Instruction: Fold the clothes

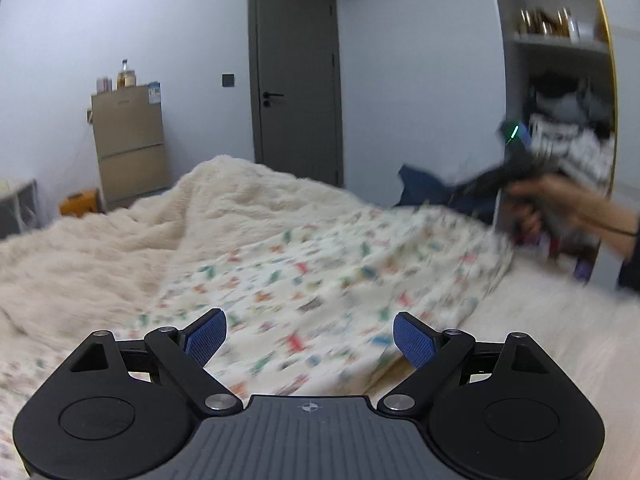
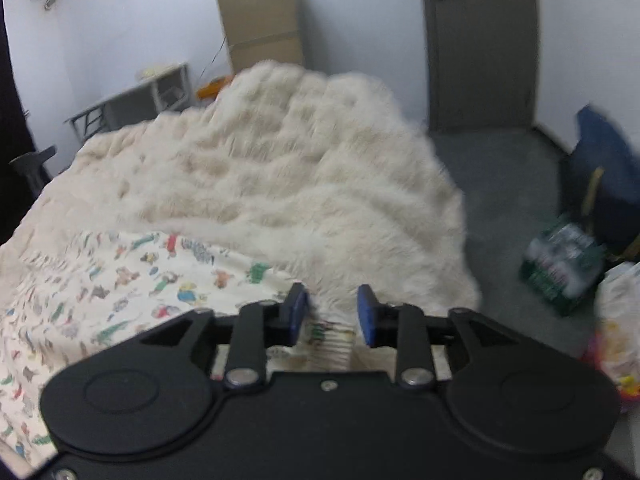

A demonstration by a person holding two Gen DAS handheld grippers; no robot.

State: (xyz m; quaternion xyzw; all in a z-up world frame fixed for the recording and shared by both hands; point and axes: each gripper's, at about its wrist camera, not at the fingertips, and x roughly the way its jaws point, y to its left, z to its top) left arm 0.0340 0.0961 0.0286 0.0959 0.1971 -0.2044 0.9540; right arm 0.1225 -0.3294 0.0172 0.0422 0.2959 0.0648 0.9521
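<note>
Hardly begun: the printed garment lies spread on the fluffy blanket, my left gripper wide and empty, my right gripper half-open over its edge (nothing pinched).

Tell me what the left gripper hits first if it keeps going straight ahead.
Most likely the printed cloth spread on the bed: the left gripper, jaws open, points down over it. Depth is unclear in the blur.

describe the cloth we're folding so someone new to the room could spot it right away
Start at the bed, covered by a fluffy cream blanket. The printed cloth lies spread flat on its near side, in front of the left gripper. It is thin and cream, dotted with small colourful figures, unlike the plain shaggy blanket.
</note>
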